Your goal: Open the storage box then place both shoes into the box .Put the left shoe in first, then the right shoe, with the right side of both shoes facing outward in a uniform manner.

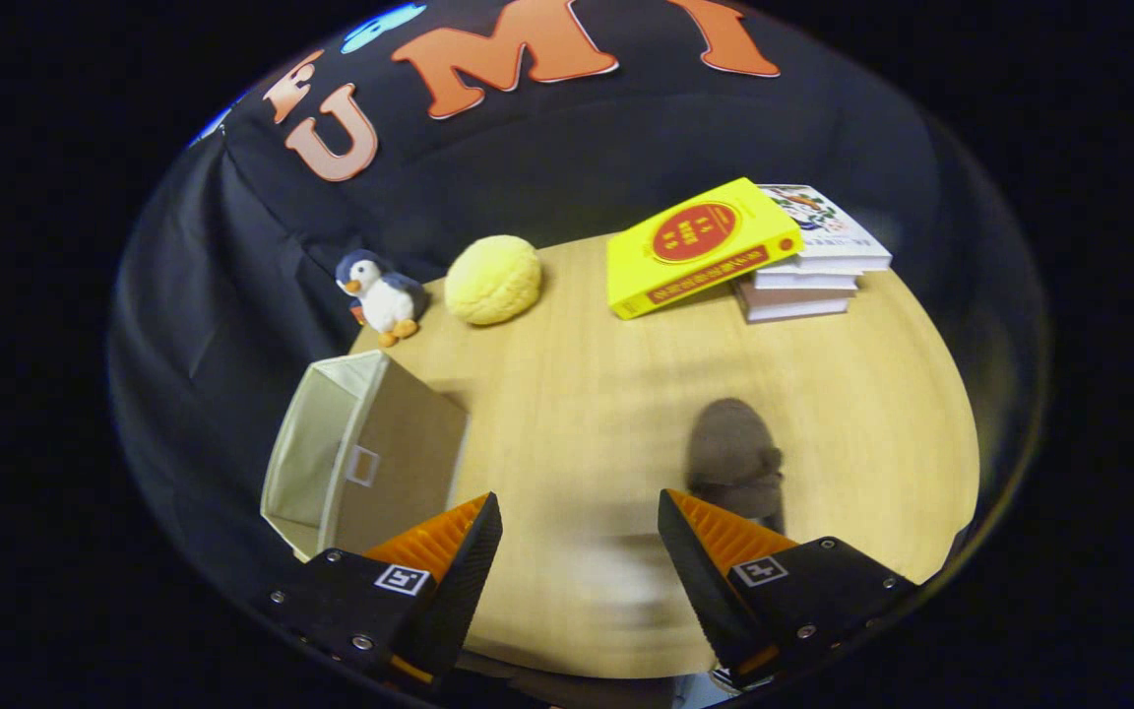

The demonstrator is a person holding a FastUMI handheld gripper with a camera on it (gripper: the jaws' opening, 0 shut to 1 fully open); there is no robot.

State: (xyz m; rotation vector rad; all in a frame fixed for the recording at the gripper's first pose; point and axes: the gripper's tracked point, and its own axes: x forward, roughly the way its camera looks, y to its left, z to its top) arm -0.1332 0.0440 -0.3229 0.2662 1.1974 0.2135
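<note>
My gripper (579, 537) hangs open above the round wooden table (626, 394), nothing between its orange fingers (434, 542). A beige fabric storage box (365, 453) stands at the table's left edge, just ahead of the left finger, its open top showing a pale empty inside. A dark brownish shoe (734, 458) lies blurred just beyond the right finger, partly hidden by it.
At the far side sit a plush penguin (380, 293) and a yellow round cushion (493, 280). A yellow book (700, 246) leans on a stack of books (813, 271) at the far right. Bare wood spans the table's middle.
</note>
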